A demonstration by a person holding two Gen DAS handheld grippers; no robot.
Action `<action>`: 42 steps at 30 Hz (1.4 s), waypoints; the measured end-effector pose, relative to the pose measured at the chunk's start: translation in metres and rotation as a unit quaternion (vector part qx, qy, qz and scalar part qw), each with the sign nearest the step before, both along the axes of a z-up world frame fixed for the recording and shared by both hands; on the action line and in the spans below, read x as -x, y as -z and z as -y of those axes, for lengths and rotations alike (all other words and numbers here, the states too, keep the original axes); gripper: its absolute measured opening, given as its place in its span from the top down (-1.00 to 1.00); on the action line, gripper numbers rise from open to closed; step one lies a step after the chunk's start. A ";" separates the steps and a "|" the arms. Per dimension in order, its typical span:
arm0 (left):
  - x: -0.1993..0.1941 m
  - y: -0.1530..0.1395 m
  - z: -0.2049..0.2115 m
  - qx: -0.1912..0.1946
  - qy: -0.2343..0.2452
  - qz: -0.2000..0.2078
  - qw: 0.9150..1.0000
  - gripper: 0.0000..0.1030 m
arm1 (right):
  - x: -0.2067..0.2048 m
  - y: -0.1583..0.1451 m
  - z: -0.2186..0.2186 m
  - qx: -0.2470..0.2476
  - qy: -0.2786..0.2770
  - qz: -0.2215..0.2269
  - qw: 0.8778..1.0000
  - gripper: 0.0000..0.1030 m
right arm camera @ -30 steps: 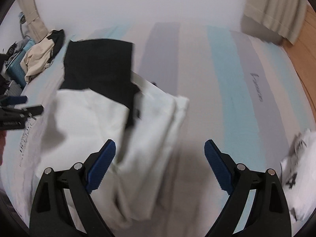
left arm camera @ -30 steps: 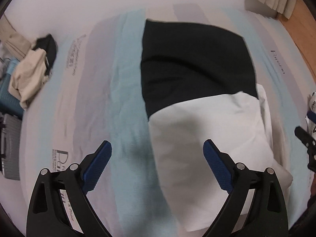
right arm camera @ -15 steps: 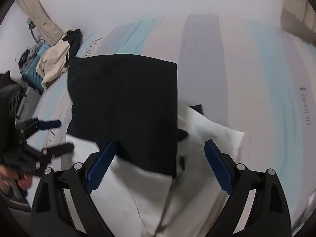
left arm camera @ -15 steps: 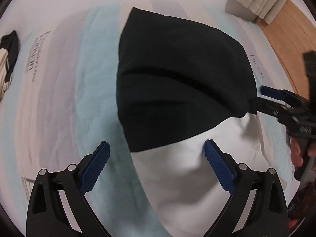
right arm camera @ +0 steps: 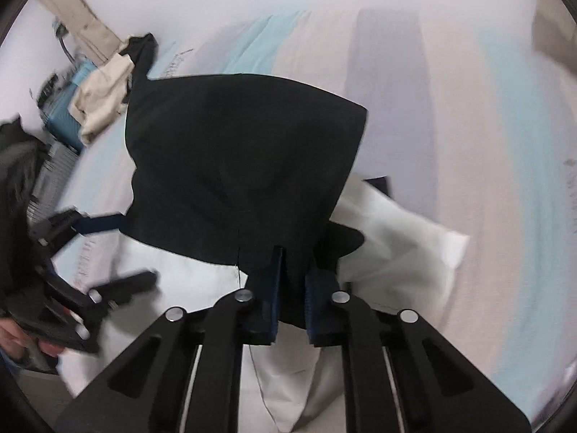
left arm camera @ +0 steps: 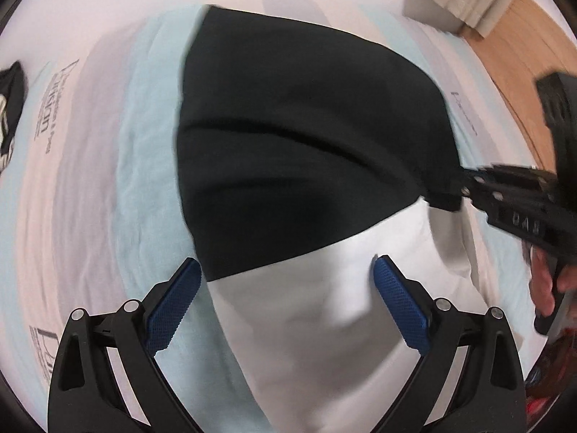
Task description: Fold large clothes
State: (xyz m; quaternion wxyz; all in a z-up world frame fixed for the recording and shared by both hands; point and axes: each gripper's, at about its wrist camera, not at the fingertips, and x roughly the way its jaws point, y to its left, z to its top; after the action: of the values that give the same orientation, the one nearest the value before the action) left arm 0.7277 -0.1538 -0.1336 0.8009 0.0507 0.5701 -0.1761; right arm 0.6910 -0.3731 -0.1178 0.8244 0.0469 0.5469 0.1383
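Note:
A large garment, black (left arm camera: 306,137) above and white (left arm camera: 324,324) below, lies on the striped bed cover. My left gripper (left arm camera: 286,306) is open just above it, its fingers on either side of the black and white boundary. My right gripper (right arm camera: 291,288) is shut on the near right corner of the black part (right arm camera: 245,166) and lifts it. It also shows in the left wrist view (left arm camera: 450,187), pinching that corner. The left gripper (right arm camera: 108,252) shows open in the right wrist view at the left.
The bed cover (left arm camera: 108,180) has pale blue, grey and white stripes with printed lettering. A heap of beige and black clothes (right arm camera: 104,108) and a blue case lie off the bed's far left. Wooden floor (left arm camera: 523,47) and a curtain lie at the far right.
My right gripper has moved in from the right and shut on the black corner, raising it. My left gripper has moved forward over the garment and stays open.

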 end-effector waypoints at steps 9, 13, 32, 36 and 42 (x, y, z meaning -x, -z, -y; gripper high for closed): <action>0.009 0.005 0.009 0.016 0.000 0.006 1.000 -0.89 | 0.033 0.003 0.040 0.069 0.048 -0.005 0.996 0.87; 0.020 0.005 0.013 0.009 -0.008 0.025 1.000 -0.89 | 0.034 0.032 0.047 0.096 0.064 -0.024 0.993 0.95; 0.021 -0.002 -0.032 0.050 -0.005 -0.005 0.999 -0.88 | 0.070 0.052 0.061 0.011 0.061 -0.063 0.996 -0.23; 0.013 0.019 -0.054 0.056 0.001 -0.041 0.998 -0.88 | 0.068 0.057 0.066 -0.021 0.052 -0.083 0.995 -0.37; 0.006 0.044 -0.053 0.097 0.016 -0.085 0.992 -0.88 | 0.068 0.078 0.081 -0.085 0.070 -0.120 0.987 -0.49</action>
State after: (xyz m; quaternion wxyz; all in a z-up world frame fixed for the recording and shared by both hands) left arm 0.7212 -0.1009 -0.1774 0.7481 -0.0331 0.6151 -0.2467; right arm 0.6235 -0.4540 -0.1960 0.7531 0.1712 0.6238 0.1197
